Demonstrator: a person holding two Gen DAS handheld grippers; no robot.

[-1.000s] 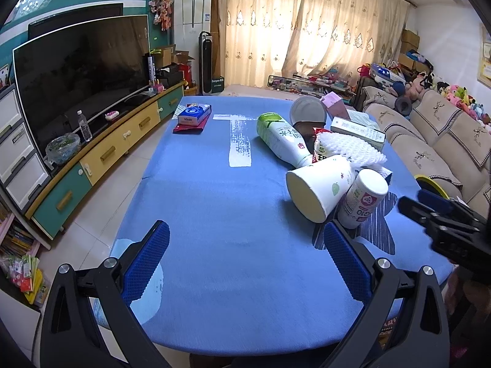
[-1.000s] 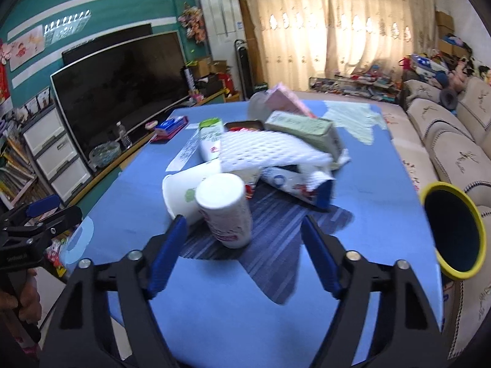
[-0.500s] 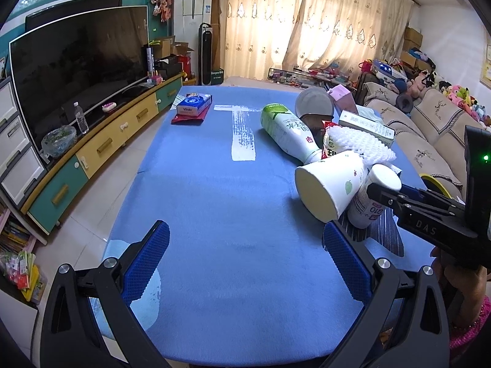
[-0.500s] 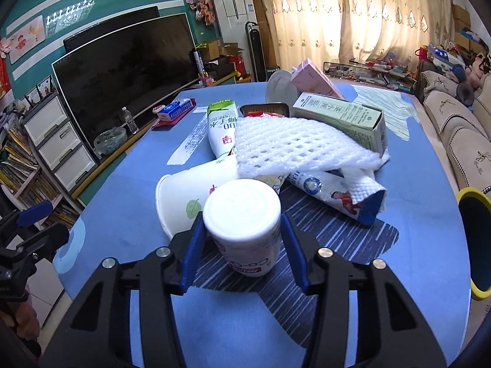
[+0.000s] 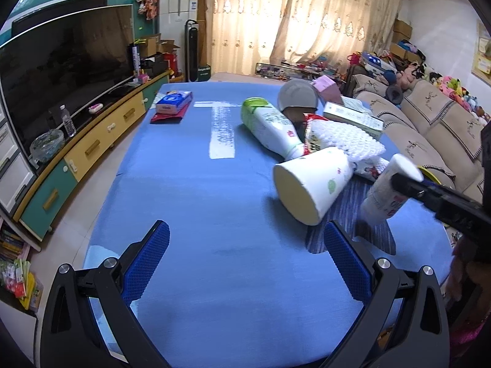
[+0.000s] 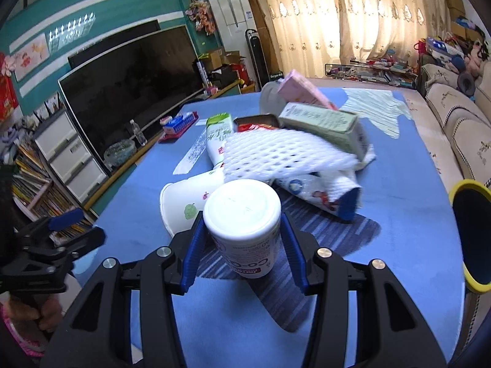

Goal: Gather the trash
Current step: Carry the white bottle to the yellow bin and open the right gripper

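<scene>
The right gripper (image 6: 242, 242) has its blue pads pressed on both sides of a small white plastic bottle with a flat white cap and red lettering (image 6: 245, 227); the jaws have just been closing onto it, about half shut. The bottle stands tilted over a dark striped patch of the blue-covered counter (image 6: 408, 190).

Just ahead of this gripper, touching or nearly touching the bottle, lies a white paper cup on its side (image 6: 187, 202), mouth toward the gripper's left. Beyond that sits the heap: a white foam mesh sleeve (image 6: 276, 156), a green-and-white carton (image 6: 325, 122), a pink box (image 6: 303, 89) and a white bottle with a green label lying flat (image 6: 218, 138). To the gripper's right the counter is bare up to its edge, where a yellow-rimmed dark bin mouth (image 6: 472, 233) stands beside a beige sofa (image 6: 460, 116).

The left gripper (image 5: 245, 263) hangs wide open with nothing between its pads, over open blue cloth near the counter's near edge. The heap lies ahead and to its right; ahead and to its left the cloth runs clear.
</scene>
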